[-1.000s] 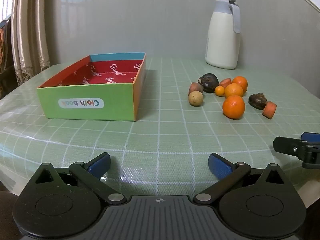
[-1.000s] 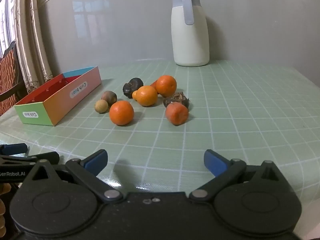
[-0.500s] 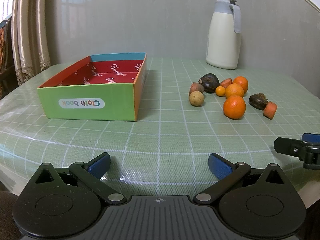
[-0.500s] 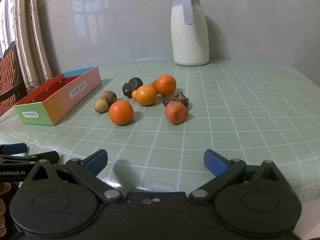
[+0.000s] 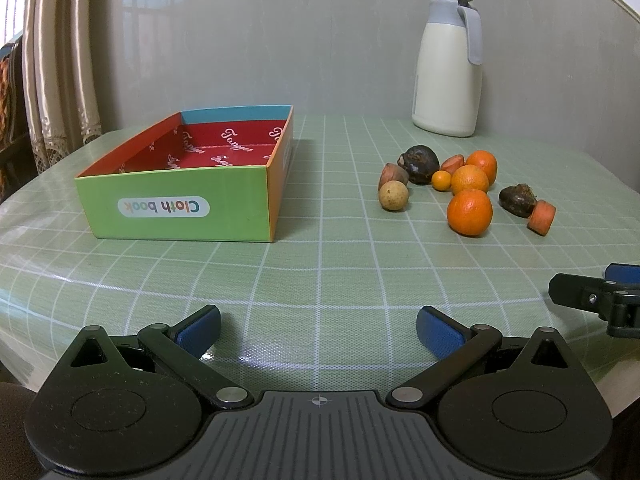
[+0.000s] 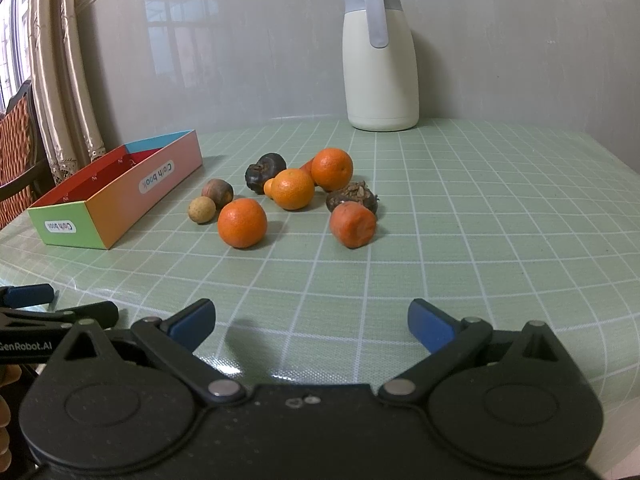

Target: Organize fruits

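My left gripper point(image 5: 319, 327) hangs low over the near edge of the green checked tablecloth point(image 5: 320, 264), its blue-padded jaws spread wide with nothing between them. My right gripper point(image 6: 310, 322) is just as wide and just as bare, hovering beside it at the same edge.

The fruits lie in a loose cluster toward the middle of the table, well apart from both grippers. Nearest me sits a round orange mandarin point(image 6: 242, 223), with a stubby orange carrot piece point(image 6: 353, 224) off to its right, touching a dark brown knobbly fruit point(image 6: 352, 197) behind it. Two more orange mandarins point(image 6: 293, 189) huddle further back with a blackish round fruit point(image 6: 264, 172), while a small tan ball-shaped fruit point(image 6: 202, 209) and a reddish-brown one point(image 6: 217, 191) sit on the left flank.

The open cardboard box with a green front and red inside point(image 5: 184, 204) stands left of the fruit, apart from it, holding nothing I can see. A cream thermos jug with a grey handle point(image 6: 380, 56) stands upright at the far wall.
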